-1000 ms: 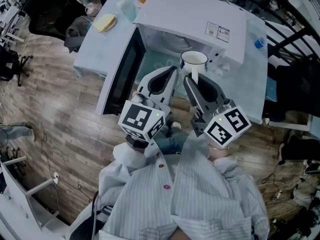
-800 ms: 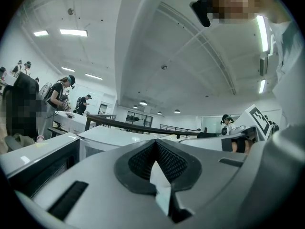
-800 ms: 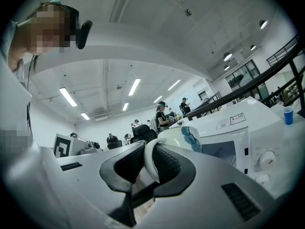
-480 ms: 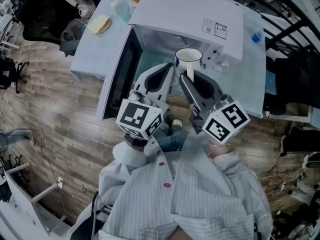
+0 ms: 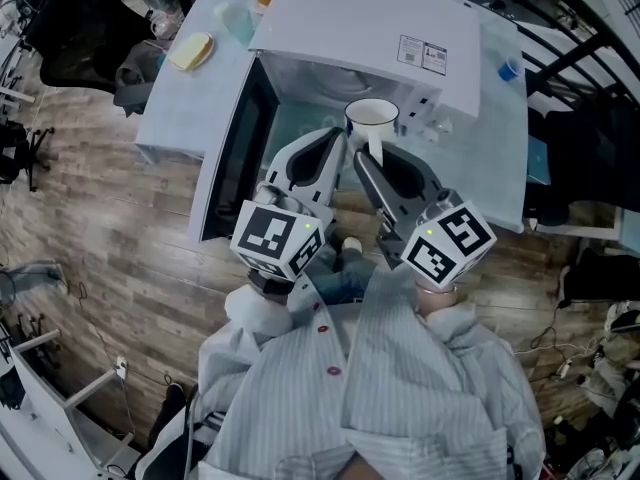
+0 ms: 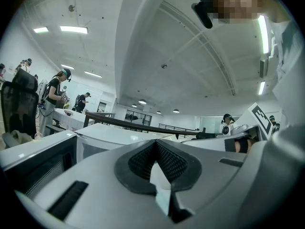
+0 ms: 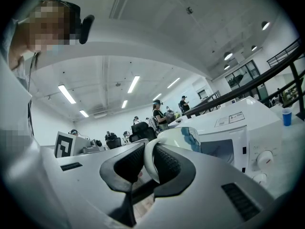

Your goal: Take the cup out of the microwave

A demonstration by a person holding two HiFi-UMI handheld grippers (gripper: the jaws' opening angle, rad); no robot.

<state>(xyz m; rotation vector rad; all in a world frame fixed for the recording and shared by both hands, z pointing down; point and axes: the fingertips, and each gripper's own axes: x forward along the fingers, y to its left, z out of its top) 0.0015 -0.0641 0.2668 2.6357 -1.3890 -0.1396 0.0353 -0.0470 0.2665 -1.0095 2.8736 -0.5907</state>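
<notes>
Cup (image 5: 372, 118) is gripped by its handle in the clamped right tongs (image 5: 368, 160) at the open microwave's (image 5: 370, 28) mouth; withdrawal is judged nearly done, placement left. Left tongs (image 5: 338, 146) are pressed together, empty.

A floor of brown wood planks (image 5: 100, 218) is seen beneath a long pale blue-grey table (image 5: 185, 108), near which a black office chair (image 5: 75, 23) is placed. A black metal railing (image 5: 570, 53) is seen at the right edge of the head view. The room is closed above by a white ceiling (image 6: 143, 42), in which long fluorescent strip lights (image 6: 74, 29) are lit. Dark-framed glazed windows (image 7: 240, 75) are set high in the white wall (image 7: 52, 123).
</notes>
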